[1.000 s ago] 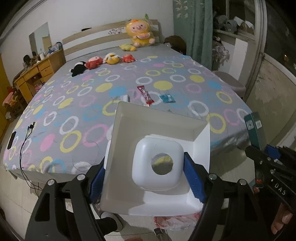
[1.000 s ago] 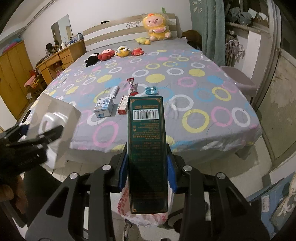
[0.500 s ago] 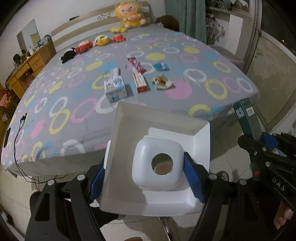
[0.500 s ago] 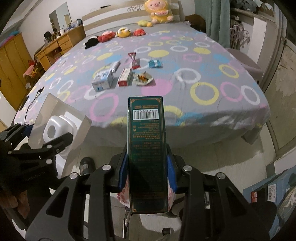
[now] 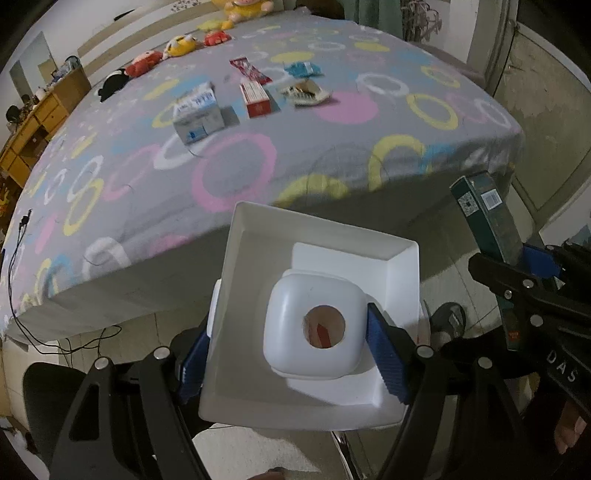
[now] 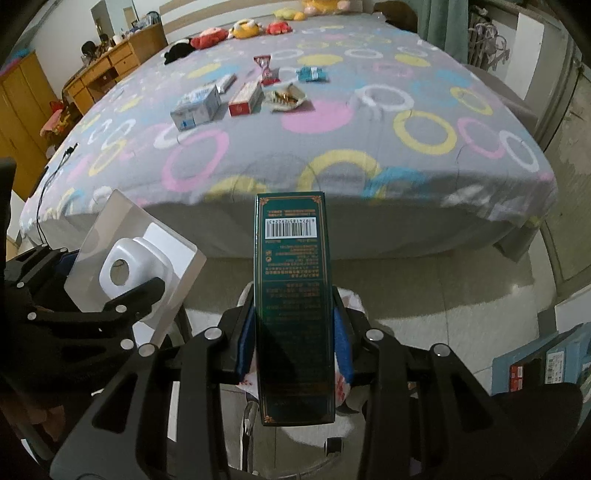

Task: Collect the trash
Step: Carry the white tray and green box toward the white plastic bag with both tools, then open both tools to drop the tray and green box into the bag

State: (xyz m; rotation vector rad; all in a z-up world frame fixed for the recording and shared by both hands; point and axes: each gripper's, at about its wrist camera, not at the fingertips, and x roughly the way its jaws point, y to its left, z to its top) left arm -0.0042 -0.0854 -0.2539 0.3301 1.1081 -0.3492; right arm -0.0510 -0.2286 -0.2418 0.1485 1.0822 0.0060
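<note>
My left gripper (image 5: 291, 354) is shut on a white plastic packaging tray (image 5: 310, 295) with a raised square hump and a round hole. My right gripper (image 6: 295, 339) is shut on a tall dark green carton (image 6: 293, 295) with a barcode; it also shows in the left wrist view (image 5: 491, 218). Both are held above the floor in front of the bed. A white and red plastic bag (image 6: 343, 384) lies below the right gripper, mostly hidden. On the bed lie a blue-white carton (image 6: 195, 107), a red box (image 6: 245, 98), a crumpled wrapper (image 6: 286, 98), a red wrapper (image 6: 266, 68) and a blue wrapper (image 6: 312, 74).
The bed (image 6: 332, 147) has a grey sheet with coloured rings; plush toys (image 6: 243, 29) line its far end. A wooden dresser (image 6: 110, 62) stands at the left. A black cable (image 5: 22, 258) hangs off the bed's left side. Boxes (image 6: 546, 365) stand on the floor at right.
Both grippers have tilted down and pulled back from the bed, so more floor and the bed's near edge show. Both keep hold of their items.
</note>
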